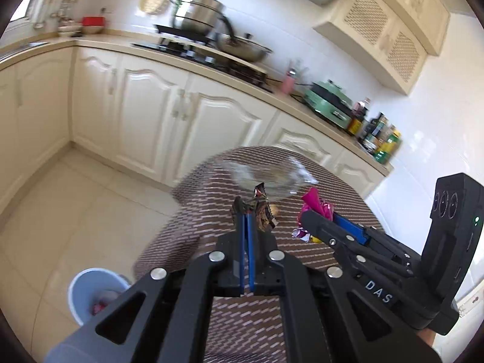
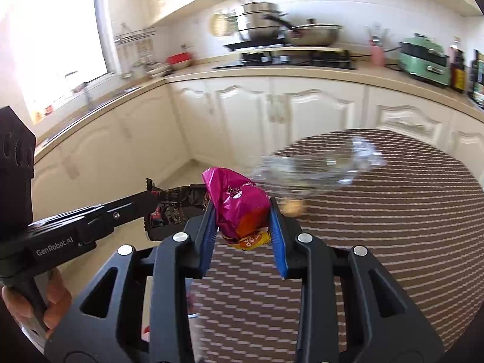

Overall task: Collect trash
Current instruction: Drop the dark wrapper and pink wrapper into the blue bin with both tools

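a home kitchen: cream panelled cabinet doors (image 2: 314, 112) run under a beige l-shaped countertop (image 2: 193, 72), with a black gas hob (image 2: 284, 59) at twelve o'clock carrying a stacked steel steamer pot (image 2: 260, 21) and a steel wok (image 2: 314, 34), a mint-green electric cooker (image 2: 423, 57) at two o'clock, and a bright window (image 2: 60, 36) at ten o'clock.

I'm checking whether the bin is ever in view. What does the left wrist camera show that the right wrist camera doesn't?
Only the left wrist view shows the blue bin on the floor, some trash inside. Only the right wrist view shows the window and the person's hand. Both show the left gripper shut on a dark wrapper, the right gripper gripping a pink wrapper, and the glass bowl.
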Tool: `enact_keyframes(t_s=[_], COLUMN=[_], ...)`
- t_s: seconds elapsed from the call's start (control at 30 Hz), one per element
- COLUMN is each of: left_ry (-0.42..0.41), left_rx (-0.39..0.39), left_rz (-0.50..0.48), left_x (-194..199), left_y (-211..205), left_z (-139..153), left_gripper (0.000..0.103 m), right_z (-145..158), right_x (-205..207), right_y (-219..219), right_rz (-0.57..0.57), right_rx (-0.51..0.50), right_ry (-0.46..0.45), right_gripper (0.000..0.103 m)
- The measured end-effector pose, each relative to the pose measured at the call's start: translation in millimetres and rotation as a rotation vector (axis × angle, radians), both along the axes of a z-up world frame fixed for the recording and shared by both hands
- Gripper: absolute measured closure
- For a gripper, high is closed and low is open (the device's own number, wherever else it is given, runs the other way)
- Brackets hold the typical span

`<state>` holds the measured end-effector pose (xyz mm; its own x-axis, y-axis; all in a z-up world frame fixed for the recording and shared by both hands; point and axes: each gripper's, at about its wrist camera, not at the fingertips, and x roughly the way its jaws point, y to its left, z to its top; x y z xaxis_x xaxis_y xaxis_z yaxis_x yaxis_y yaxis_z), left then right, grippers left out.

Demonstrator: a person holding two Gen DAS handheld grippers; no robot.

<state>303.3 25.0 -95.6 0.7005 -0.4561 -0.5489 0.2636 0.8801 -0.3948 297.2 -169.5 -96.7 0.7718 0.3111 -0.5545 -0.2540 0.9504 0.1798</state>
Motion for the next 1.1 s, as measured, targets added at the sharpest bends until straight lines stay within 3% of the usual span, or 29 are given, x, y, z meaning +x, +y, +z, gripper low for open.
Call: enact_keyframes(t_s=[0.23,0.37,0.57,0.83,1.1], left_ry=[0.047,0.110,0.248,0.427,0.491], left_rx=[0.051,0.056,0.043,0.032,0.003], left_rz=[0.162,0.243,0.355,0.377,0.350], left_x=[-24.1,-26.6,-18.2,13.5,38.0], left_y=[88.6,140.1,206.6,244.0,244.2], left_z=[-24.5,-54.7,-124.0,-219.1,-280.5], left_gripper=[0.102,0.102,0.102,0.101,0.101], right_z=[-20.0,-46.8,-103.0,-188.9,-245.6], right_x=[4.0,10.7,28.0,62.4,87.8], right_y=[99.1,155.5,222.1,271.0,277.3], right_rz=[0.150,0.225,0.301,0.326,0.298], right_rx=[-0.010,-0.030,-0.084,-0.134,-0.164], right_ry=[0.043,0.100,0.199,0.360,0.467], right_gripper=[0.071,0.071,0.071,0.071,0.071])
